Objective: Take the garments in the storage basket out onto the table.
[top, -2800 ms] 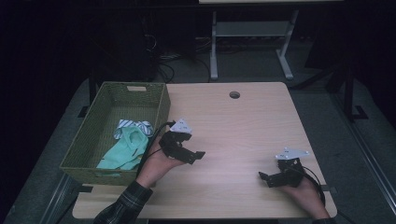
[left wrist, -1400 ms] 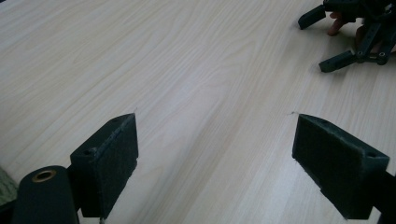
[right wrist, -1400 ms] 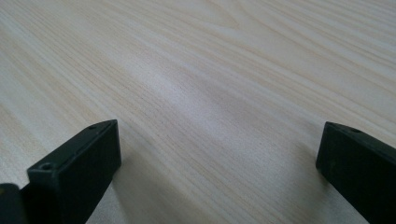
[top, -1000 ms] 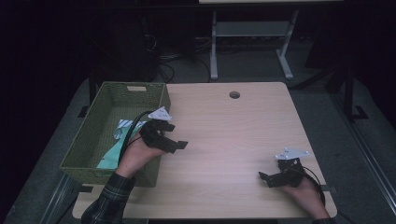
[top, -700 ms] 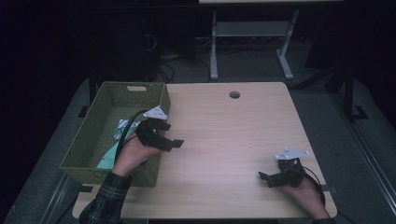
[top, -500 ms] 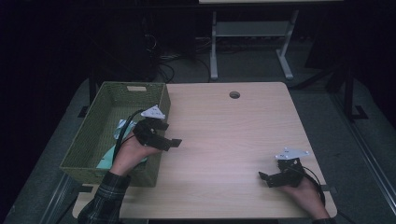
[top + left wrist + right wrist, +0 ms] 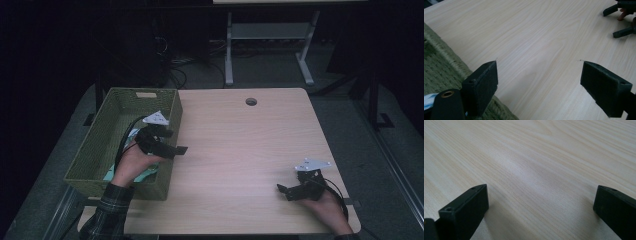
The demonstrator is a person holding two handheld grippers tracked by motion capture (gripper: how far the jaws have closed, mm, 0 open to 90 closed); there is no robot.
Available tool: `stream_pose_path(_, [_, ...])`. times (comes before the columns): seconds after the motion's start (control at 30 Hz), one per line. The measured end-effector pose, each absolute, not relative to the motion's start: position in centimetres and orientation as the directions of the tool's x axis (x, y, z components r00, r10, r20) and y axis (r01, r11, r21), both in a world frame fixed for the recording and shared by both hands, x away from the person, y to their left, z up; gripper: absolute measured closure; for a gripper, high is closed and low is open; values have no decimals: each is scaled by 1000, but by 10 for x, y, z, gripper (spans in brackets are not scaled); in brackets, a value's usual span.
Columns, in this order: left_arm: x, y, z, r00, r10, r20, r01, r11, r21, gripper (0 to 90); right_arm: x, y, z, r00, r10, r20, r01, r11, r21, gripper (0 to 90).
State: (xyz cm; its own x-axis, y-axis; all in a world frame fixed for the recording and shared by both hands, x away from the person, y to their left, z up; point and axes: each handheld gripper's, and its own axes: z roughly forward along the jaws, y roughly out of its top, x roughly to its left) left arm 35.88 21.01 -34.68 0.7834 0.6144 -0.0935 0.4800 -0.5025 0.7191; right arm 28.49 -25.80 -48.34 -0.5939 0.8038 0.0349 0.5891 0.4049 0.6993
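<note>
Now the wooden table [image 7: 240, 150] runs bare through mid-frame; at left, cloth [image 7: 145, 176] lies low in the green basket [image 7: 100, 145]. Reaching for it looks like the step: dip, then pinch. Left gripper [image 7: 172, 142] hangs over the rim, gaping and empty; right gripper [image 7: 284, 192], lower right, likewise.

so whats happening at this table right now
A person holds a two-jaw gripper in each hand at a light wooden table. The left gripper is open and empty, above the right wall of a green woven basket that holds pale turquoise and white cloth. The right gripper is low near the table's front right corner, also open with nothing between its jaws. Neither is gripping anything.
</note>
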Motion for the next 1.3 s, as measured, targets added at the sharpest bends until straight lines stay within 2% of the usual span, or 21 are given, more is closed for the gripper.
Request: stream_pose_path(1.3, [361,261,-339,710,701,-68,518,-454,725,142,285,-258,-483,-594,804,35,589,405,699,0])
